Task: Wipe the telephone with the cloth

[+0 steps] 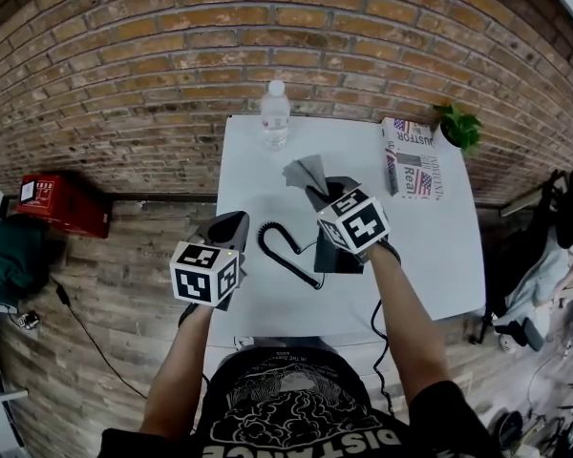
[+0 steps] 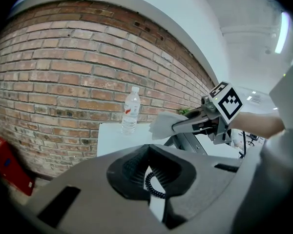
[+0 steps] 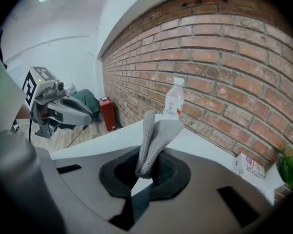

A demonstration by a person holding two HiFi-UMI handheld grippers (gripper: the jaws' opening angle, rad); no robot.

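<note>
A dark telephone (image 1: 341, 257) sits on the white table (image 1: 439, 256), mostly hidden under my right hand. Its coiled black cord (image 1: 285, 246) loops out to the left. My right gripper (image 1: 321, 192) hovers over the phone, shut on a grey cloth (image 1: 306, 172) that sticks up from its jaws (image 3: 154, 138). In the left gripper view the cloth (image 2: 162, 125) hangs just above the phone's sloped body (image 2: 186, 143). My left gripper (image 1: 233, 220) hangs above the table's left edge, shut and holding nothing, with the cord (image 2: 152, 182) visible past its tips.
A clear water bottle (image 1: 275, 114) stands at the table's far edge by the brick wall. A folded newspaper (image 1: 411, 158) and a small green plant (image 1: 458, 127) occupy the far right corner. On the floor to the left are a red box (image 1: 62, 203) and a green bag (image 1: 10, 256).
</note>
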